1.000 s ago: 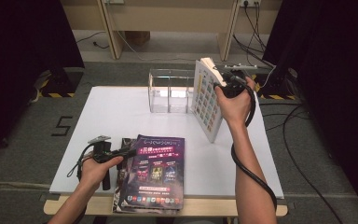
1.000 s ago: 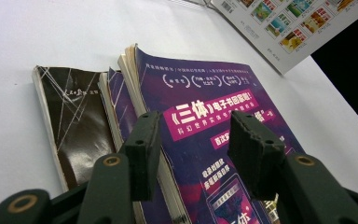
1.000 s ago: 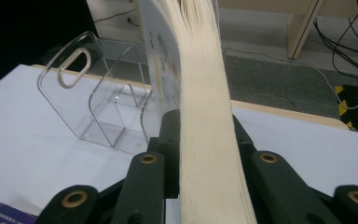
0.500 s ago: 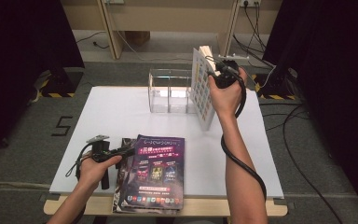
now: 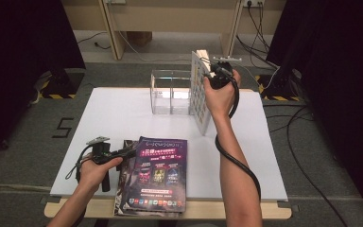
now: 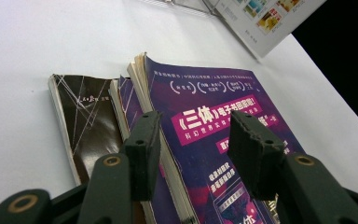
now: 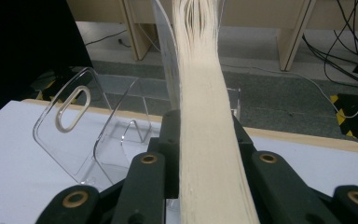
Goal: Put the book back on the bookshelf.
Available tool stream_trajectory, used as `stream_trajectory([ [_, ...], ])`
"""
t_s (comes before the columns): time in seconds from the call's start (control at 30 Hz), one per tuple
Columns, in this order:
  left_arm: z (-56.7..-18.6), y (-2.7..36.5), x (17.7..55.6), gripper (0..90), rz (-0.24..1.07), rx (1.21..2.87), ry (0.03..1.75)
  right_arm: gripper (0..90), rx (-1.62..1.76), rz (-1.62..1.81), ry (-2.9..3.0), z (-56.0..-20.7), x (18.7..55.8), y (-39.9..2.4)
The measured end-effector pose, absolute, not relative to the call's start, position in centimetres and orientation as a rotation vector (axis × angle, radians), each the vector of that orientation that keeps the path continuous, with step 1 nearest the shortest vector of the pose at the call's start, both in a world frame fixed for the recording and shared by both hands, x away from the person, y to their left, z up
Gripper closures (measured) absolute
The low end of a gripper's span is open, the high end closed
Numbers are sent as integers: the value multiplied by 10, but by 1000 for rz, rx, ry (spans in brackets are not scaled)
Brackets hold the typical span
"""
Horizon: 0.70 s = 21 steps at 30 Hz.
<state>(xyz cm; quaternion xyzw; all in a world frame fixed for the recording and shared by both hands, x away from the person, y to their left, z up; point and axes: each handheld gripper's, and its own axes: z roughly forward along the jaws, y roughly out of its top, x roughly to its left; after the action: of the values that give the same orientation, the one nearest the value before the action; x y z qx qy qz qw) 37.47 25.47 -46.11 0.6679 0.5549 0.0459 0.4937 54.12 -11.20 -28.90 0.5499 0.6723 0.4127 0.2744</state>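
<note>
Right claw, clamped on upright book, now shifted left, closer to acrylic rack; left claw wide over magazines.

The white-covered book, its cover printed with a grid of small coloured pictures, stands upright on its lower edge on the white surface, just beside the right end of the clear acrylic book holder. Its cream page block is clamped near the top between the jaws of the right hand-held gripper, with the printed cover facing the holder.
</note>
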Motion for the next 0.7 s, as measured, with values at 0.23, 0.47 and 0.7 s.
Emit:
stream_trajectory([
  [0.23, -464, 255, 376, 533, 108, 1624, 1357, 744, 1495, 1117, 1765, -281, 558, -116],
  [0.47, -465, 255, 376, 535, 105, 1627, 1356, 744, 1533, 1111, 1737, -285, 570, -120],
  [0.7, -466, 256, 376, 535, 105, 1628, 1356, 744, 1546, 1109, 1723, -287, 575, -122],
])
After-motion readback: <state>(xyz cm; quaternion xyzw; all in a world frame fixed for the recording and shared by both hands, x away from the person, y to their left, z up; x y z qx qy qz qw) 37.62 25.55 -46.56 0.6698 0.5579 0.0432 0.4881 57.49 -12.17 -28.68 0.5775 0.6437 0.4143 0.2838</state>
